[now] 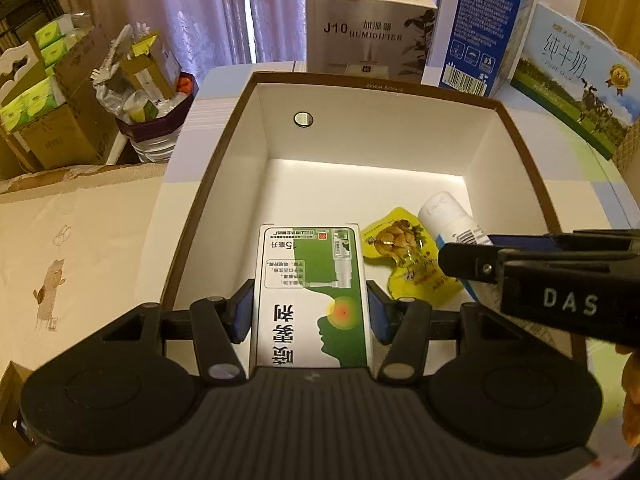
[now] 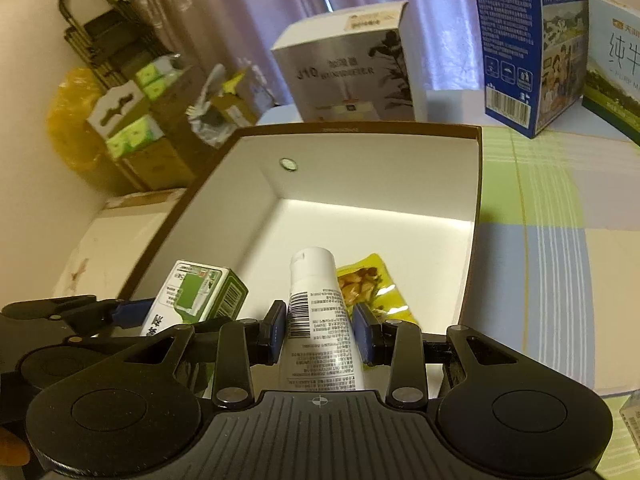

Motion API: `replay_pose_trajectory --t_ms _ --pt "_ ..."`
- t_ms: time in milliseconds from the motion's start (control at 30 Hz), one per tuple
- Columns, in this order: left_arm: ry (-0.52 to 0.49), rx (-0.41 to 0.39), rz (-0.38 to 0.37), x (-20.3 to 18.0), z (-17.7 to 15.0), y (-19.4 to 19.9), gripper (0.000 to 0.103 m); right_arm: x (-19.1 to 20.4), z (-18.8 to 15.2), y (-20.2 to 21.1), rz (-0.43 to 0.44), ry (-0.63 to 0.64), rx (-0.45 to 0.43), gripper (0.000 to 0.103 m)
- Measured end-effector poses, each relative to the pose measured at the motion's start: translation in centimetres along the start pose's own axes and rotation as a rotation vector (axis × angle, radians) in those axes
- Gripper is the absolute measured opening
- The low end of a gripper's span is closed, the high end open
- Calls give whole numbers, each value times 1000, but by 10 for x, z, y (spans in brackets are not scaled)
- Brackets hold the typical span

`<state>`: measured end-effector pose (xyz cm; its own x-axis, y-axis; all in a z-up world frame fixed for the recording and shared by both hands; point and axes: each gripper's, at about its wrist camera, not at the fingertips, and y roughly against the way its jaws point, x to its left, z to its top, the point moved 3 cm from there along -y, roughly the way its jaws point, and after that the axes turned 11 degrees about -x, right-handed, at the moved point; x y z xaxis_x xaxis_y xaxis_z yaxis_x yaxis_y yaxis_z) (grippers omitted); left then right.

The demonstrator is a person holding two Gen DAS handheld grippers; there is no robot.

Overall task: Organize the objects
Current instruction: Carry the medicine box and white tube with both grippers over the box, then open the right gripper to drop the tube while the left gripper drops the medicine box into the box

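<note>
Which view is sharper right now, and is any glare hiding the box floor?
Left wrist: sharp, spray carton print readable; bright glare band along the far floor of the box; fisheye bends its rim. Right wrist: softer, background cartons smeared; same glare band; tube text still legible.

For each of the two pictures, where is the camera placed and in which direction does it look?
Left wrist view: sits on the left gripper, looking forward and down into the brown box; its fingers clamp a green carton, and the right gripper crosses the right edge.
Right wrist view: sits on the right gripper, looking down into the same box; its fingers clamp a white tube, and the left gripper shows at lower left.
Shared: box, carton, tube, yellow pouch, humidifier box.
</note>
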<state>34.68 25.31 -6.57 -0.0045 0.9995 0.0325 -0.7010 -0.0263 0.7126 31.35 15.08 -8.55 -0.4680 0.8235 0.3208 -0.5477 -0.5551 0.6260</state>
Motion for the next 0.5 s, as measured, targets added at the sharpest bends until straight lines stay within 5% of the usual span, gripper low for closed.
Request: replay_pose_trajectory --t_ms 167,500 --pt "-17 15 -3 -1 6 -20 51 -8 10 -14 -72 14 -14 34" --pt "-20 20 -20 -1 8 -34 51 -9 12 -13 -76 50 18 34"
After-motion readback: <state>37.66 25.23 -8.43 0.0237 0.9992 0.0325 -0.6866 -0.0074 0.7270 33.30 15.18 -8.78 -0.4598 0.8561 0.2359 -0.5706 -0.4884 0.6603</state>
